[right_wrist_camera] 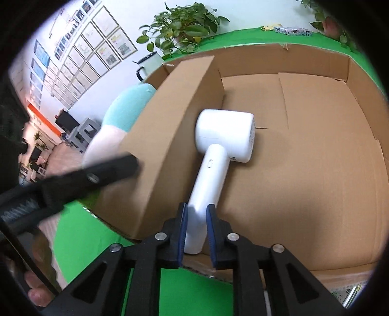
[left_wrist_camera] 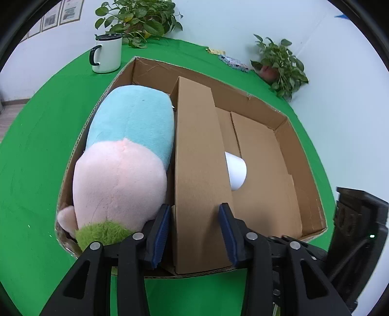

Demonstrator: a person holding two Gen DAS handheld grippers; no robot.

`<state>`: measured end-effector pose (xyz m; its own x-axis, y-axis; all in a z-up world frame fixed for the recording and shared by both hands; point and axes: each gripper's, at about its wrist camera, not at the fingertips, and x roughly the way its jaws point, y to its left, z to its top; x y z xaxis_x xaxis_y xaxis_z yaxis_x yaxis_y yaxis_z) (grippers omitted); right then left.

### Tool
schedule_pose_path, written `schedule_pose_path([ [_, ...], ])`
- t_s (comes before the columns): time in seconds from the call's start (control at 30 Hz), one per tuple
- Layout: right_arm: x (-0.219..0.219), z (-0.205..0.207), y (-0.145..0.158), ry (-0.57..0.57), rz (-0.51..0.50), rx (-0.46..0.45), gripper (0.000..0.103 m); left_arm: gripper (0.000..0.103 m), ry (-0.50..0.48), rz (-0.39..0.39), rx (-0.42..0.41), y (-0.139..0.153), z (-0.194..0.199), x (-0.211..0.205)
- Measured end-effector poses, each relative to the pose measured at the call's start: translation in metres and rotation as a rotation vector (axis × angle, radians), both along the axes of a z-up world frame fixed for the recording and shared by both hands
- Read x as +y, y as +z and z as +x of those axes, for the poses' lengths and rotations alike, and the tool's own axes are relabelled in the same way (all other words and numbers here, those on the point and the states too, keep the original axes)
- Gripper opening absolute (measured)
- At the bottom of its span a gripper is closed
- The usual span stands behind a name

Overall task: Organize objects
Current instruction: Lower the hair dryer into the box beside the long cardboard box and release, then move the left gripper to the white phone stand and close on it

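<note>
we see our right tool (right_wrist_camera: 196, 220) clamped on the smooth white handle of a hair dryer (right_wrist_camera: 222, 141), its blue-padded fingers (right_wrist_camera: 182, 233) pressing the lower end of the handle from both sides. the dryer is glossy plastic, with a short cylindrical head; the head lies in the right compartment of a wide corrugated cardboard box (right_wrist_camera: 316, 150), just beside the upright cardboard divider (right_wrist_camera: 170, 121), though we cannot tell whether it rests on the box floor

our left tool (left_wrist_camera: 194, 226) is open, its two blue pads (left_wrist_camera: 161, 233) standing on either side of the near end of the divider (left_wrist_camera: 199, 170), holding nothing; we cannot tell whether the pads touch the cardboard. in the left wrist view only the rounded white head of the dryer shows past the divider's right side

a long fuzzy plush toy (left_wrist_camera: 126, 165), pale blue at the far end, pink in the middle and shaggy green at the near end, fills the left compartment

the box sits on a worktop (left_wrist_camera: 36, 158) covered in green cloth. a white enamel-looking mug (left_wrist_camera: 107, 53) with a dark handle and lid stands beyond the box's far left corner, with a leafy potted plant (left_wrist_camera: 138, 19) behind it and a second potted plant (left_wrist_camera: 279, 65) at the far right edge
</note>
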<state>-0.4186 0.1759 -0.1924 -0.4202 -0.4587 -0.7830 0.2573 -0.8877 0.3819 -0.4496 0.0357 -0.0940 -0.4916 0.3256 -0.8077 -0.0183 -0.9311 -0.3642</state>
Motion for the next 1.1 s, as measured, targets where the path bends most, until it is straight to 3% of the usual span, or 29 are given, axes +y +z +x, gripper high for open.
schedule_pose_path([
  [0.13,0.011,0.011,0.012,-0.036,0.018,0.054,0.034,0.04,0.005,-0.011,0.0,0.0,0.004,-0.001],
  [0.2,0.018,0.02,0.017,-0.056,0.058,0.088,0.054,0.04,0.005,-0.042,0.02,0.001,0.008,0.005],
  [0.27,0.024,0.032,0.019,-0.066,0.078,0.116,0.063,0.04,0.005,-0.069,0.052,0.007,0.016,0.008],
  [0.33,0.024,0.042,0.022,-0.067,0.089,0.149,0.065,0.041,0.005,-0.111,0.119,0.017,0.03,0.009],
  [0.4,0.02,0.056,0.029,-0.077,0.145,0.212,0.079,0.047,0.003,-0.164,0.205,0.031,0.049,0.011],
  [0.43,0.018,0.061,0.033,-0.079,0.163,0.237,0.079,0.05,0.001,-0.181,0.249,0.038,0.059,0.013],
  [0.5,0.015,0.075,0.042,-0.076,0.191,0.303,0.081,0.07,0.003,-0.215,0.332,0.052,0.083,0.016],
  [0.57,0.014,0.087,0.05,-0.091,0.21,0.367,0.081,0.083,0.011,-0.246,0.416,0.065,0.105,0.02],
  [0.67,0.018,0.096,0.053,-0.136,0.172,0.407,0.082,0.093,0.018,-0.284,0.504,0.074,0.137,0.028],
  [0.9,0.023,0.127,0.034,-0.135,0.141,0.423,0.082,0.093,0.012,-0.281,0.546,0.064,0.181,0.046],
  [1.1,0.024,0.141,0.031,-0.134,0.163,0.434,0.085,0.093,0.007,-0.297,0.544,0.058,0.19,0.056],
])
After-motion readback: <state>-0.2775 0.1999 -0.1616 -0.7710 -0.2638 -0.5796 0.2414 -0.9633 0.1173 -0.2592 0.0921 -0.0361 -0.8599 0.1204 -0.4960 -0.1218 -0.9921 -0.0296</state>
